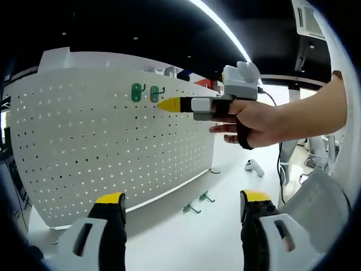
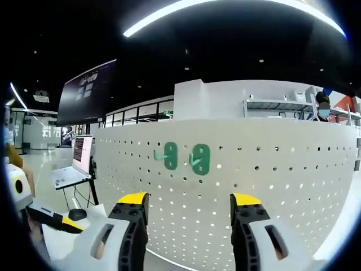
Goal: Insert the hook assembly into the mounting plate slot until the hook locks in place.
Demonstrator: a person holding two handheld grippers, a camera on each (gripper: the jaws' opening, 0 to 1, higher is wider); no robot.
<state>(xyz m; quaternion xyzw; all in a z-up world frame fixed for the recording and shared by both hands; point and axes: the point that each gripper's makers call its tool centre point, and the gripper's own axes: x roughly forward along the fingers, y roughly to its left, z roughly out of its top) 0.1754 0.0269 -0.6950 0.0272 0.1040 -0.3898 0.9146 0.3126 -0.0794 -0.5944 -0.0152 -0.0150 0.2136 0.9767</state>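
Observation:
A white pegboard mounting plate (image 1: 101,147) stands upright on the table, with two green hook assemblies (image 1: 144,93) side by side on its upper part. Two more green hooks (image 1: 198,203) lie on the table below it. My left gripper (image 1: 184,199) is open and empty, back from the board. A hand holds my right gripper (image 1: 169,104) with its yellow tips close to the mounted hooks. In the right gripper view the mounted hooks (image 2: 185,157) sit just above my right gripper (image 2: 190,199), which is open with nothing between its jaws. The left gripper (image 2: 53,219) shows at lower left.
A white controller (image 1: 254,167) and a cable lie on the white table (image 1: 225,186) right of the board. Left of the board, a laptop (image 2: 70,169) stands on a stand under a dark wall screen (image 2: 87,93). Shelving is behind the board.

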